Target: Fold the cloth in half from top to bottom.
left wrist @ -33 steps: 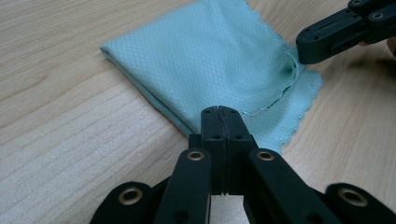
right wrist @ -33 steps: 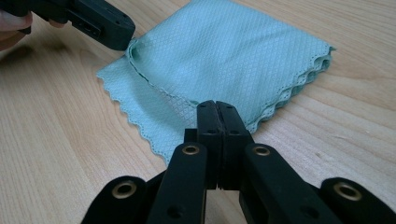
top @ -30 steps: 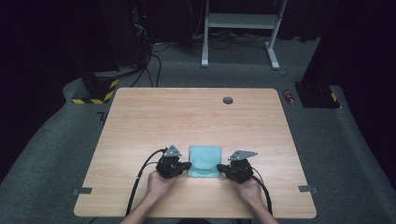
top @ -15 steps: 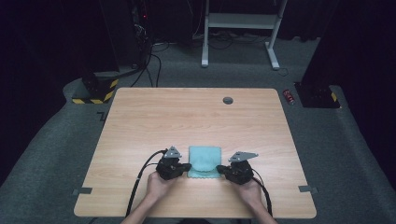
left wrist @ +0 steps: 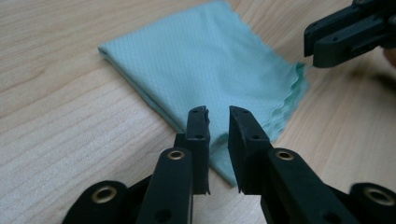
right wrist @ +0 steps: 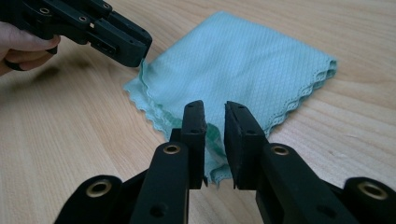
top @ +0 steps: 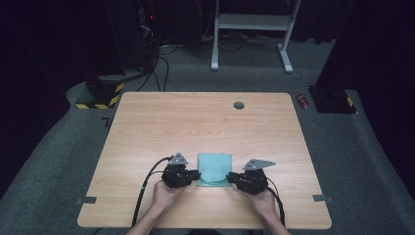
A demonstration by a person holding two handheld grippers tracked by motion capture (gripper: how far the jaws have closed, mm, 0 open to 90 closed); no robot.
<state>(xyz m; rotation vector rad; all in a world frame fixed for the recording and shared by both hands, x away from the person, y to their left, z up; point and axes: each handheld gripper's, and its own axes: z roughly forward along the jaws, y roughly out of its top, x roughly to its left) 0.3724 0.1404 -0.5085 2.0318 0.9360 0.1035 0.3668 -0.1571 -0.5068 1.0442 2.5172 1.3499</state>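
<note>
Tabletop (top: 205, 122) of pale wood is filling most of the high view, and it is carrying almost nothing besides the work in hand. Around it, dark grey floor (top: 58, 161) is stretching out, with a white frame (top: 254, 29) standing beyond the far edge. A small round grommet (top: 239, 105) is sitting in the tabletop near that far edge.

Near the person's edge, the teal cloth (top: 214, 169) is lying flat, folded into a neat rectangle with several layers showing at its scalloped edges. It is sitting between the 2 hands, square to the tabletop.

The left gripper (left wrist: 218, 122) is hovering at the cloth's near left corner, its jaws standing a narrow gap apart; they have just been opening, and the cloth's edge is lying under the gap rather than being pinched. The right gripper (right wrist: 215, 116) is doing the same at the near right corner: jaws narrowly parted, just been opening, the wavy hem sitting below them and no longer clamped.

Judging from this, the fold is looking finished and the cloth is being released. What is left seems to be pulling both grippers clear, and possibly 1 more fold if a smaller packet is wanted.
</note>
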